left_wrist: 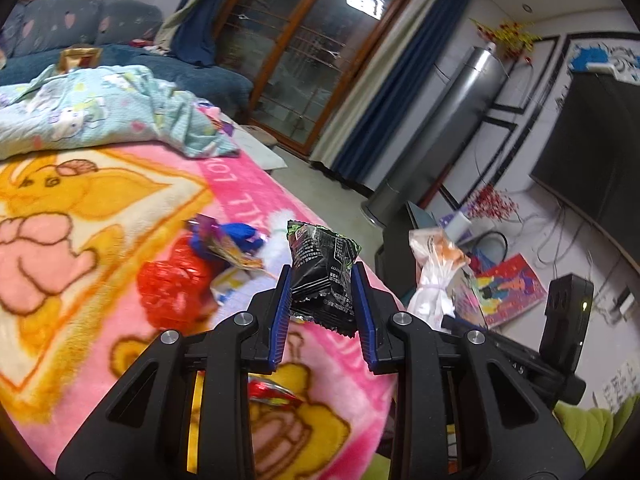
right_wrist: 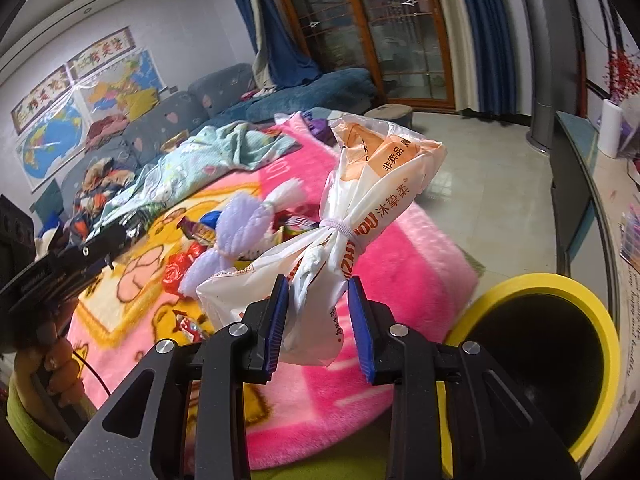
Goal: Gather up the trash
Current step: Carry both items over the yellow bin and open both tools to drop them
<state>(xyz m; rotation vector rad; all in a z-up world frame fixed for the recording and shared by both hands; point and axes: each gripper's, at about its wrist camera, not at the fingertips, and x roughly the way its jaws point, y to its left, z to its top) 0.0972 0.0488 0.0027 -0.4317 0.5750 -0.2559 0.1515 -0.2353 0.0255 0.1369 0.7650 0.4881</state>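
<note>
- You are gripping a black wrapper in your left tool, its blue pads pressing on the wrapper's lower half, and you are holding it above the pink blanket.
- You are clamping a tied white bag in your right tool; the jaws are pinching it below the band, and it is hanging over the blanket's edge, near the yellow-rimmed bin.
- Nothing is showing inside the bin from here, so neither piece is counting as dropped in yet; both are lifted and waiting to go in, as I judge it.
- More trash is lying on the blanket: a red wrapper, a blue and purple one, a lilac twist, and a small red foil.
- So you are roughly partway: two in hand, several left.
</note>
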